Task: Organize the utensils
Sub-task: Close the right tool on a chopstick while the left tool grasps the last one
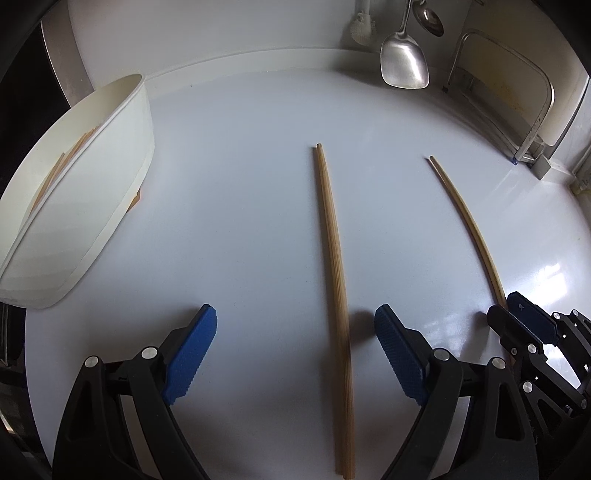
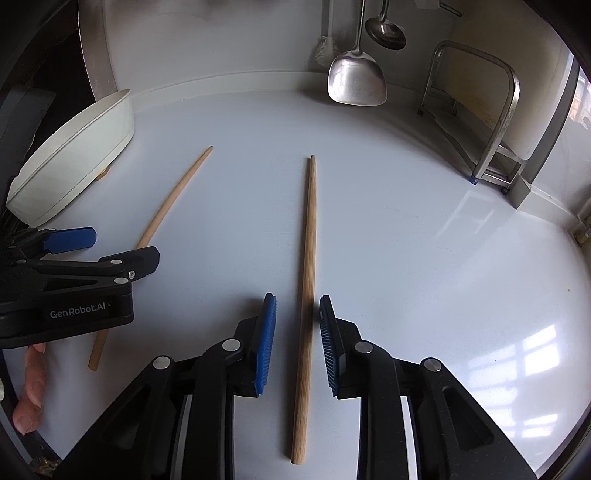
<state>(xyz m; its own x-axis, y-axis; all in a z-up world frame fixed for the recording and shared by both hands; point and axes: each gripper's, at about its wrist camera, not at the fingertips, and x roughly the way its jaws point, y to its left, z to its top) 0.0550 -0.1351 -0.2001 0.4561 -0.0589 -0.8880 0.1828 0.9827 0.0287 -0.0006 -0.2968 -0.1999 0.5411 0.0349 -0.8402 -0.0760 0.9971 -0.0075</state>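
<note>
Two pairs of wooden chopsticks lie lengthwise on the white counter (image 1: 229,184). My left gripper (image 1: 295,310) is open wide, its blue pads well clear on either side of one pair (image 1: 334,280). My right gripper (image 2: 298,297) straddles the other pair (image 2: 308,240) with narrow jaws; a small gap shows at each pad, so it is open. In the left wrist view the right gripper (image 1: 517,314) sits at the near end of its pair (image 1: 465,229). The right wrist view shows the left gripper (image 2: 123,245) over its pair (image 2: 170,203). A white oval container (image 1: 92,184) (image 2: 74,155) at the left holds more chopsticks (image 1: 62,166).
A metal spatula (image 1: 404,62) (image 2: 356,81) and a ladle (image 2: 386,31) hang on the back wall by a brush (image 1: 362,26). A steel rack (image 1: 517,92) (image 2: 491,110) stands at the back right. A person's fingers (image 2: 31,387) show at the left edge.
</note>
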